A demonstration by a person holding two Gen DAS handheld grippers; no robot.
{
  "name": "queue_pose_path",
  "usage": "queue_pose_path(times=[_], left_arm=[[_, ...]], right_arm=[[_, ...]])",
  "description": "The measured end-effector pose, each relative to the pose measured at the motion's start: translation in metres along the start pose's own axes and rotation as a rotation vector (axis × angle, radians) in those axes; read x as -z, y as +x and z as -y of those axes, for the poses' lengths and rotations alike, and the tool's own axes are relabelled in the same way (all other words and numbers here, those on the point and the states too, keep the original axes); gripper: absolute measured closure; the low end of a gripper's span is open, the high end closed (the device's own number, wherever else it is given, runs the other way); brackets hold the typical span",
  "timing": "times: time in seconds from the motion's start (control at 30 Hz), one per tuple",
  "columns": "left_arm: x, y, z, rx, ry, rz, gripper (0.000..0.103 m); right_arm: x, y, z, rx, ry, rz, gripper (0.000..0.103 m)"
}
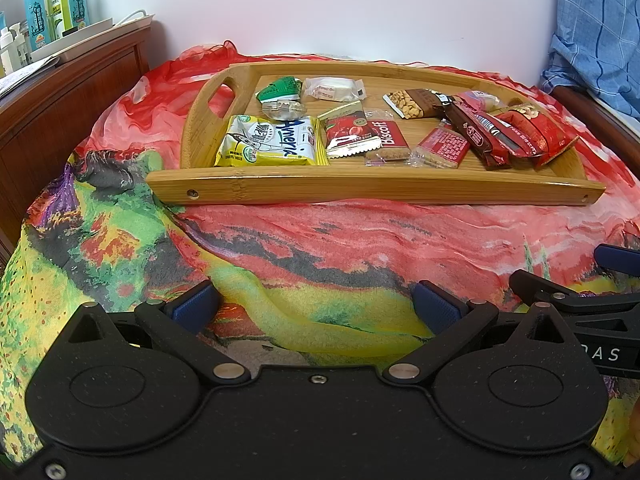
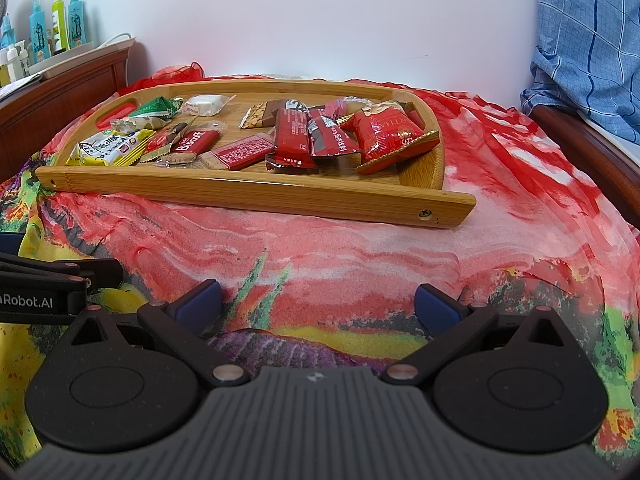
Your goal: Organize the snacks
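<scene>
A bamboo tray (image 1: pixel 360 192) (image 2: pixel 256 196) lies on a colourful cloth and holds several snack packets. Among them are a yellow-green packet (image 1: pixel 266 142) (image 2: pixel 108 148) at the left, a red Biscoff biscuit (image 1: pixel 390 140) (image 2: pixel 192 144) in the middle, a peanut bar (image 1: pixel 408 102) (image 2: pixel 260 114), and a red bag (image 1: pixel 536 132) (image 2: pixel 388 134) at the right. My left gripper (image 1: pixel 318 308) is open and empty, low over the cloth, short of the tray. My right gripper (image 2: pixel 318 304) is open and empty, beside the left one.
A wooden headboard (image 1: pixel 60 96) with a white tray of spray bottles (image 1: pixel 56 0) stands at the left. A blue checked cloth (image 2: pixel 592 40) hangs at the right. A white wall is behind the tray. The right gripper shows at the left wrist view's right edge (image 1: pixel 576 300).
</scene>
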State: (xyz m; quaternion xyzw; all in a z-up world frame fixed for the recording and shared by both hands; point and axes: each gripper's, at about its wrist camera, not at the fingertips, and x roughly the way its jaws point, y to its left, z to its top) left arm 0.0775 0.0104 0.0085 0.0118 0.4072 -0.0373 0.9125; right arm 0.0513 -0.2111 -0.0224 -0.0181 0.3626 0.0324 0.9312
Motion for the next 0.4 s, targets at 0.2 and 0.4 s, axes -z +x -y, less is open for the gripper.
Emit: queue_pose_path(times=[0.2, 0.4], left_arm=[[0.0000, -0.0001, 0.0000, 0.000, 0.000, 0.001, 0.000], [-0.0003, -0.0002, 0.0000, 0.000, 0.000, -0.003, 0.000]], right_arm=[[0.0001, 0.0000, -0.0001, 0.000, -0.001, 0.000, 0.000], [0.0002, -0.0001, -0.0002, 0.000, 0.000, 0.000, 0.000]])
